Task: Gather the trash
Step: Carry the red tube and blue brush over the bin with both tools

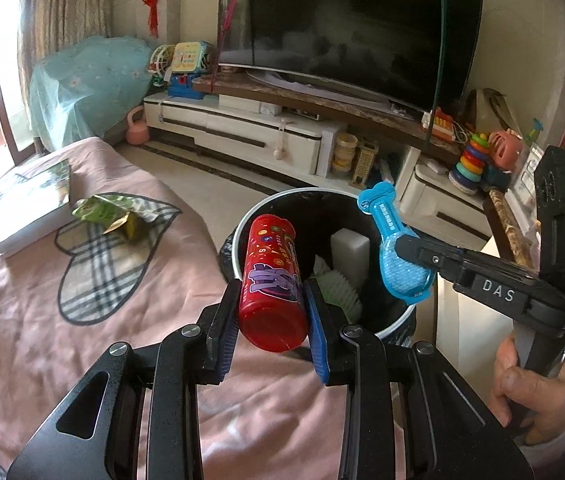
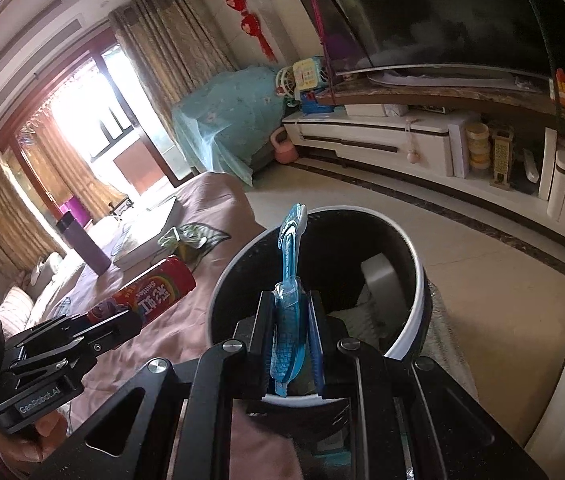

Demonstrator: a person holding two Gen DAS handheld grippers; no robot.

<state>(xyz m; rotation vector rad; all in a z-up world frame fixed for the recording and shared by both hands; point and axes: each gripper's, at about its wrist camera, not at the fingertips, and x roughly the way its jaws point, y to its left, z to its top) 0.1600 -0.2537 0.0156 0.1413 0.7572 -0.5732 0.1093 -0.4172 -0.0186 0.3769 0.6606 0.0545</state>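
Two pieces of trash are hanging over the black bin [image 1: 392, 322] beside the pink bed [image 1: 82, 340]. Left gripper [image 1: 272, 310] jaws are pinching a red candy tube [image 1: 272, 280] at the near rim; right gripper [image 2: 290, 332] jaws are squeezing a blue plastic packet [image 2: 288, 320]. Dropping looks next: jaws parting over the opening.

A pink bedspread [image 1: 22, 320] carries a book [image 1: 30, 204], a crumpled green wrapper [image 1: 110, 214] and a purple bottle [image 2: 82, 246]; the bin [image 1: 238, 240] stands just beside it.
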